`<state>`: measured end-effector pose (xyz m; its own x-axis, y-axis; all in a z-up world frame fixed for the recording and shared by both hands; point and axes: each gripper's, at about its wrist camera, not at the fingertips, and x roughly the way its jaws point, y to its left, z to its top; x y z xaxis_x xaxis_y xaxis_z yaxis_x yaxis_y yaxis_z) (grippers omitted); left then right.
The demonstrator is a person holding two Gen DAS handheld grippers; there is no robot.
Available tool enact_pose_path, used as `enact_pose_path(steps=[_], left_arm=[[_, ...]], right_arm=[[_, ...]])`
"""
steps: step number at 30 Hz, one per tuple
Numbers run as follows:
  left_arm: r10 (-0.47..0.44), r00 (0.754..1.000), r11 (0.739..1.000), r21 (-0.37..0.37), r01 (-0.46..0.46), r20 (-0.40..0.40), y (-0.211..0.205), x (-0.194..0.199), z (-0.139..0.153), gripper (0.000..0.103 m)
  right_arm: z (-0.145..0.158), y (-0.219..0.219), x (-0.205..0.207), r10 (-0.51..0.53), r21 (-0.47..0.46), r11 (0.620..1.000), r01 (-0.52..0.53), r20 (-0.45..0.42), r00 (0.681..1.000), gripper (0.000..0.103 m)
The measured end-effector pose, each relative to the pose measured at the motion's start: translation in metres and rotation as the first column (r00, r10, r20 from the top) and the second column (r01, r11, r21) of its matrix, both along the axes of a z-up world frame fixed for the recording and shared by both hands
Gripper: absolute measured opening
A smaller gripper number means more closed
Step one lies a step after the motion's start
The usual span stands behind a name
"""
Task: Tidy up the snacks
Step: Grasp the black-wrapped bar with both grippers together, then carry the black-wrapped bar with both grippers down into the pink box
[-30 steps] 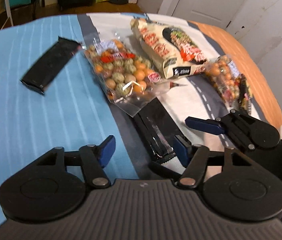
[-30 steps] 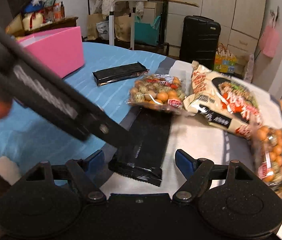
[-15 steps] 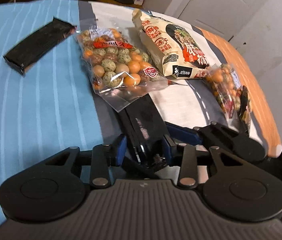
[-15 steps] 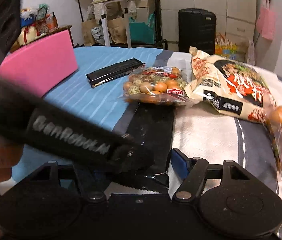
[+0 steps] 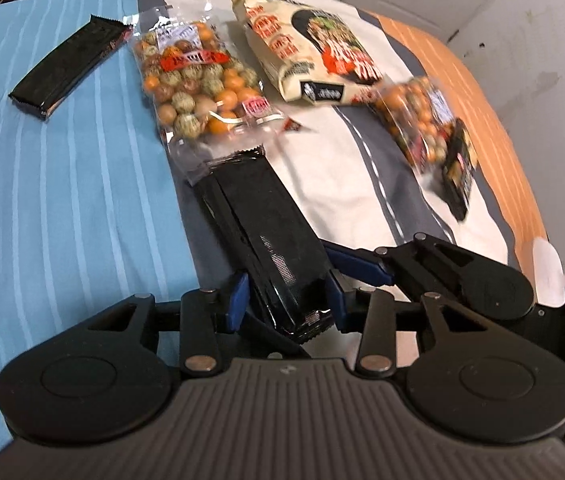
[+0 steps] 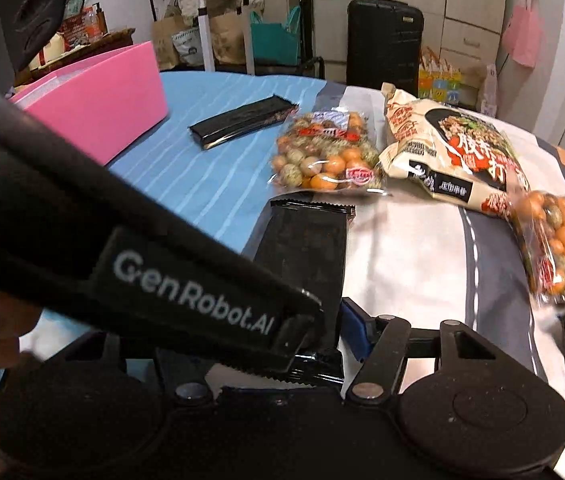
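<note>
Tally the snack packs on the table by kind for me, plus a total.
Black wrapped bars: 2, one far on the blue stripes, one near between the left gripper's pads
Clear bags of round snacks: 2, middle and right
Cream printed bag: 1
Small dark pack at the right edge: 1
Total: 6

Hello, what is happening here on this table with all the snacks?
A person holding two grippers is sorting snacks on a striped tablecloth. The left gripper is clamped on the near end of a long black foil snack packet; its jaws are opening slightly. The right gripper is closing around the same packet. A second black packet, two clear bags of round crackers and a pink box lie untouched.
</note>
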<state>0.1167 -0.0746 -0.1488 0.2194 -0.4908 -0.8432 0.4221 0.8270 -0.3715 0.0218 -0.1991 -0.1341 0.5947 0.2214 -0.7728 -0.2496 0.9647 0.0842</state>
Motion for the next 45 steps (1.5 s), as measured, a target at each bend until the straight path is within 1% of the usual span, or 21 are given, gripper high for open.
enact_pose_path(steps=[4,13,20,24,27,32,36,40,45], left_arm=[[-0.017,1.0,1.0,0.011,0.017,-0.012,0.002,-0.012,0.01,0.039],[-0.064,0.998,0.998,0.016,0.064,-0.02,0.013,-0.04,0.047,0.04],[-0.052,0.999,0.999,-0.005,0.052,0.004,0.037,-0.056,0.08,0.04],[-0.035,0.999,0.999,-0.016,0.035,0.018,0.056,-0.065,0.101,0.04],[-0.015,0.999,1.0,-0.013,0.016,0.032,0.071,-0.072,0.117,0.04],[0.042,0.996,0.999,0.007,-0.042,0.078,0.098,-0.083,0.14,0.039],[0.103,0.989,0.995,-0.008,-0.103,0.104,0.128,-0.082,0.152,0.04],[0.169,0.977,0.986,-0.024,-0.167,0.128,0.16,-0.072,0.163,0.04],[0.252,0.957,0.968,-0.036,-0.249,0.142,0.202,-0.043,0.175,0.04]], right_arm=[[0.01,0.002,-0.014,0.003,0.01,1.0,-0.003,-0.01,1.0,0.067],[0.044,0.008,-0.034,0.03,0.026,0.999,-0.03,-0.018,0.999,0.067],[0.074,0.028,-0.046,0.067,-0.014,0.998,-0.067,0.028,0.997,0.066],[0.094,0.045,-0.053,0.114,-0.056,0.992,-0.11,0.062,0.992,0.066],[0.11,0.06,-0.058,0.152,-0.079,0.986,-0.146,0.084,0.985,0.066],[0.13,0.084,-0.054,0.21,-0.082,0.976,-0.202,0.102,0.972,0.065],[0.142,0.107,-0.049,0.266,-0.112,0.961,-0.252,0.137,0.954,0.065],[0.15,0.13,-0.034,0.336,-0.138,0.939,-0.315,0.171,0.926,0.065],[0.161,0.16,0.006,0.428,-0.144,0.902,-0.406,0.196,0.882,0.065]])
